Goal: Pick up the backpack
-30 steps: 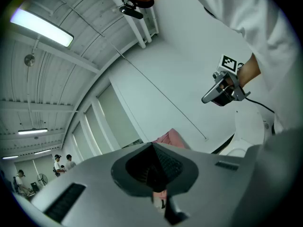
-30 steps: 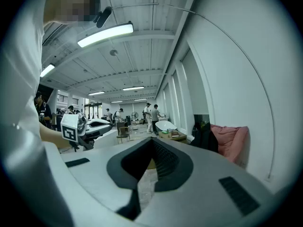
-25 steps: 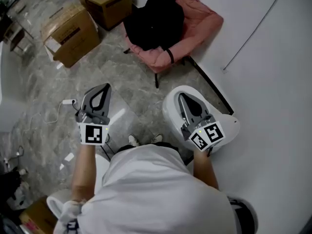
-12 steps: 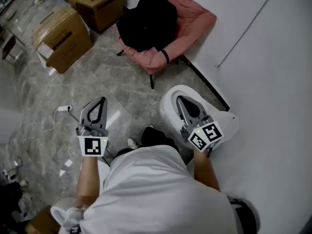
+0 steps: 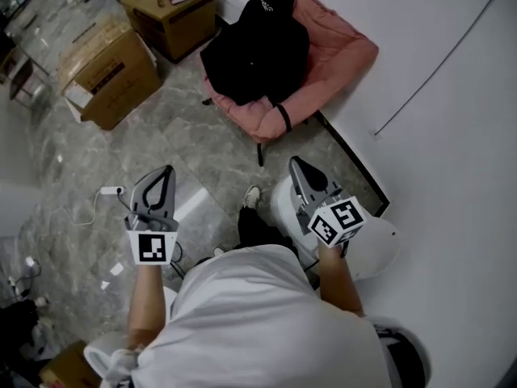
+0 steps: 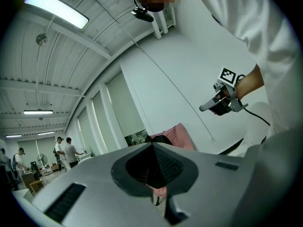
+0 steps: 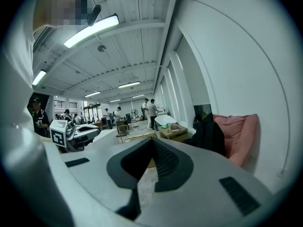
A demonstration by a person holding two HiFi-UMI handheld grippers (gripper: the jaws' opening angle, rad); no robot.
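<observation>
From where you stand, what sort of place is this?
Probably an open workshop or lab hall: strip lights overhead, people standing about far off, and cardboard boxes on the stone floor.

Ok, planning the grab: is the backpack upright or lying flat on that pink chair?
Upright: in the right gripper view the black backpack stands tall on the pink chair, its top well above the seat.
</observation>
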